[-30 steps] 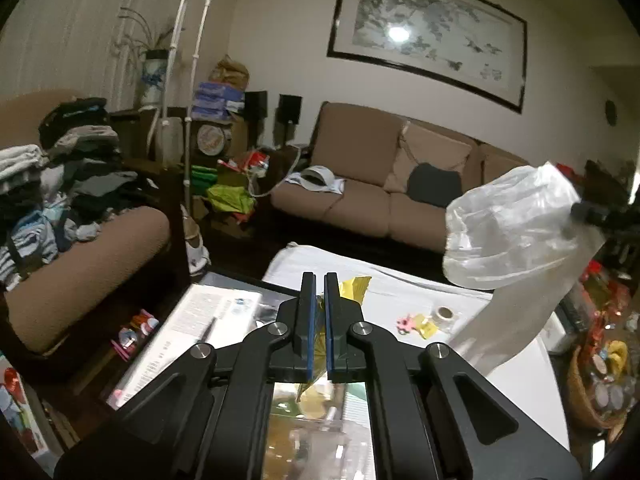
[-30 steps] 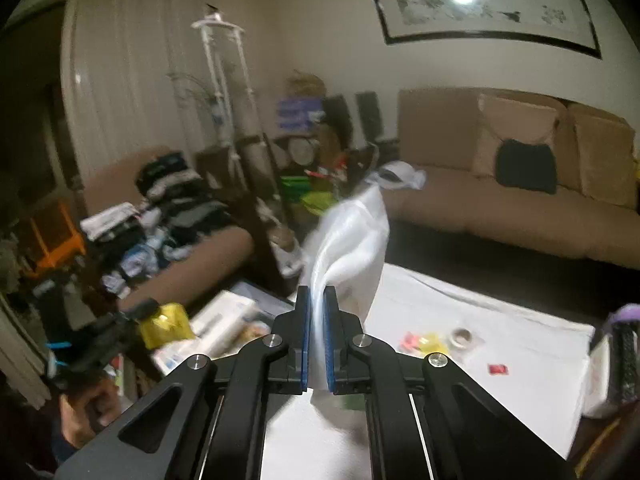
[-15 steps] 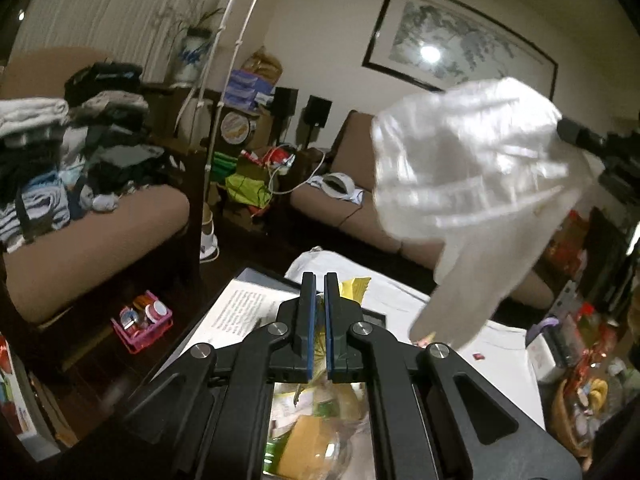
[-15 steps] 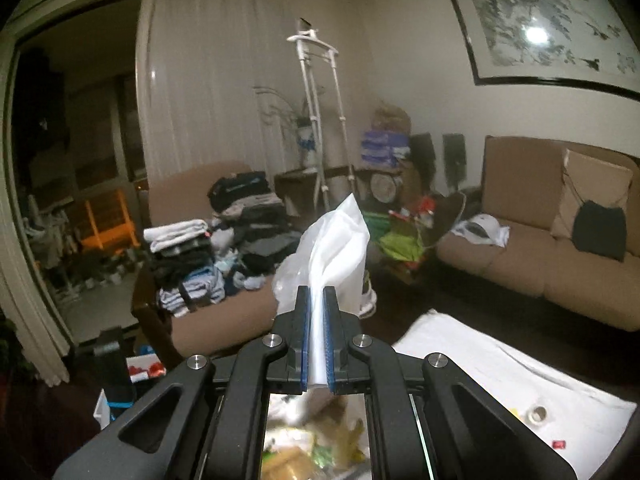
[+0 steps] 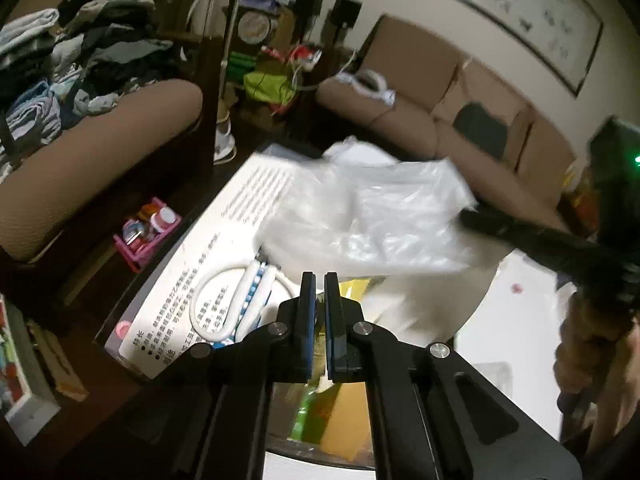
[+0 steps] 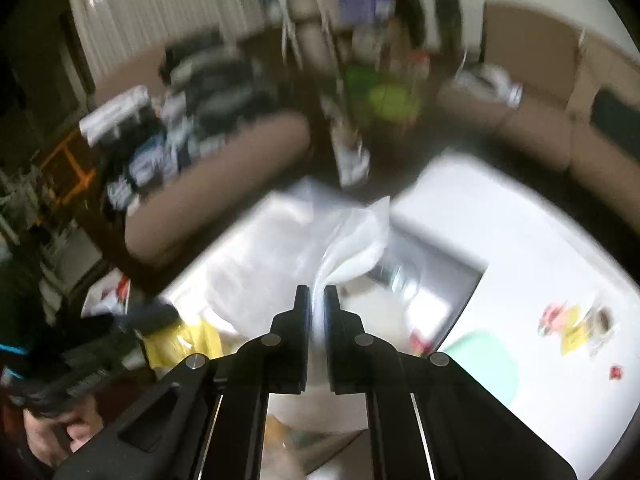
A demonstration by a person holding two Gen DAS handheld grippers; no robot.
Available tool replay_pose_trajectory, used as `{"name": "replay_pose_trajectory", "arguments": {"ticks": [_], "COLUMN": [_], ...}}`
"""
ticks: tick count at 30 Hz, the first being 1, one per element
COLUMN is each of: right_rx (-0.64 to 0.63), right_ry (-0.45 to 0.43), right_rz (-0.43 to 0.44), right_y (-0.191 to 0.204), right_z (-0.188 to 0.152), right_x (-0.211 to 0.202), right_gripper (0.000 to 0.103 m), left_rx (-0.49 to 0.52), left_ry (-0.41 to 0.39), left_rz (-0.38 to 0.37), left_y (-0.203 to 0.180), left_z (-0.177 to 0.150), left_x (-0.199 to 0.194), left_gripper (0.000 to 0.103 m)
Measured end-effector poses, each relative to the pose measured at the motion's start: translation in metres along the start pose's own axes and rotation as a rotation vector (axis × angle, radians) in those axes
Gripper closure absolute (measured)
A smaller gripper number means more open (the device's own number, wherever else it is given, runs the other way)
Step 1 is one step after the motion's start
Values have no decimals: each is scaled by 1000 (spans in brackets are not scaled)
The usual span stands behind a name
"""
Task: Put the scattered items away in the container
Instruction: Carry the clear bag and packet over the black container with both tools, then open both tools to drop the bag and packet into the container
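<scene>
My right gripper point(image 6: 317, 294) is shut on a clear plastic bag point(image 6: 352, 240), which also shows in the left wrist view point(image 5: 372, 216), hanging low over the table. My left gripper point(image 5: 319, 280) is shut on a yellow wrapper point(image 5: 352, 286); the wrapper also shows in the right wrist view point(image 6: 184, 340). Below the left gripper is a round glass container point(image 5: 320, 408) holding yellow and green packets. Small scattered items point(image 6: 576, 324) lie on the white cloth at the right. The right wrist view is blurred by motion.
A printed sheet point(image 5: 224, 248) with a white looped cable point(image 5: 240, 300) lies on the dark table. A pale green lid point(image 6: 480, 364) sits on the white cloth. A pink basket point(image 5: 146, 228) stands on the floor. Sofas point(image 5: 460, 120) surround the table.
Both grippers have tilted down toward the table. The plastic bag has swung from high in the air to low over the printed sheet and the container.
</scene>
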State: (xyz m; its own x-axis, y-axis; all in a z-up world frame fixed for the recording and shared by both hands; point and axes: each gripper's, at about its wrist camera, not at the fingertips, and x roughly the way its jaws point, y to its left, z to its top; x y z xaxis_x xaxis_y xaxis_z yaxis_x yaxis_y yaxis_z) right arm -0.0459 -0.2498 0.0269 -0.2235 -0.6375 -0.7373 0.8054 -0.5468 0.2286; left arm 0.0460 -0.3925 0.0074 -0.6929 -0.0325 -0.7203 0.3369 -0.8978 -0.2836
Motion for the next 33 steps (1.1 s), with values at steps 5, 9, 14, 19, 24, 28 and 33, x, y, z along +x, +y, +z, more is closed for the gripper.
{"name": "replay_pose_trajectory", "arguments": {"ticks": [5, 9, 14, 19, 24, 28, 33], "right_rx": [12, 55, -57, -205, -184, -31, 344], "right_ry": [125, 121, 160, 12, -58, 16, 29], "right_rz": [5, 42, 55, -1, -130, -376, -494], "right_y": [-16, -26, -19, -27, -100, -206, -337], "right_z": [-32, -35, -35, -60, -105, -151, -202], "right_x": [63, 70, 49, -30, -107, -129, -134], "right_gripper": [98, 97, 80, 17, 6, 6, 6], "left_rx": [13, 67, 50, 36, 4, 169, 325], "left_ry": [56, 81, 95, -28, -146, -87, -20], "left_rz": [35, 117, 147, 101, -132, -244, -230], "left_y": [-10, -25, -39, -60, -108, -198, -293], "left_z": [-7, -13, -8, 2, 5, -11, -41], "left_x": [27, 37, 42, -1, -52, -40, 22], "left_gripper": [99, 97, 65, 14, 0, 0, 0]}}
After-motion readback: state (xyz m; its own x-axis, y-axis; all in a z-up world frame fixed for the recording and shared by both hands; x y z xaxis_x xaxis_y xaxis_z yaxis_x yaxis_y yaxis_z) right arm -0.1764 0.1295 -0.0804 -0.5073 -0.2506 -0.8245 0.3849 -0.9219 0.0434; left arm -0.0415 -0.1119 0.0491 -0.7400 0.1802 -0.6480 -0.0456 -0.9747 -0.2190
